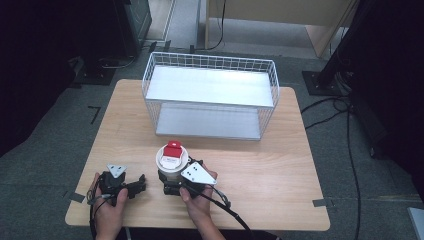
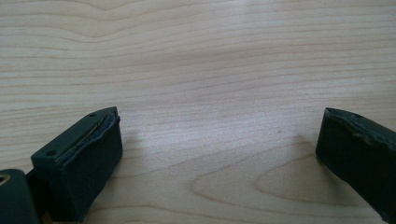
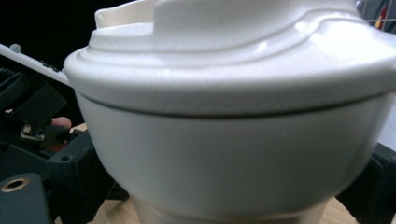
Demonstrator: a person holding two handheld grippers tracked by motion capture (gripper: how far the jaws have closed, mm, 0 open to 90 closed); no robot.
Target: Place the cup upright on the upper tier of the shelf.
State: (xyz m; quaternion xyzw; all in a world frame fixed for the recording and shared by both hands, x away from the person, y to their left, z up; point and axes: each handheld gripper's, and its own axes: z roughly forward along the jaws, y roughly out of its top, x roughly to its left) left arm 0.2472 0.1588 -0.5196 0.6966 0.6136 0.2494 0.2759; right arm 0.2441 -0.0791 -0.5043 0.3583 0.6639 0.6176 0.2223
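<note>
Sitting between right claw (image 1: 172, 186) jaws, cup (image 1: 171, 162)

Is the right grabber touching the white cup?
Touching. In the right gripper view, the white cup sits squeezed between the black jaws, pressed against both sides. The high view shows the right gripper wrapped around the cup's base on the table.

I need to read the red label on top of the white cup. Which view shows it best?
The high view: it looks down on the cup and shows the red label on its lid. The right gripper view is so close that it shows the cup's white lid and wall, not the label. The left gripper view shows bare table.
</note>
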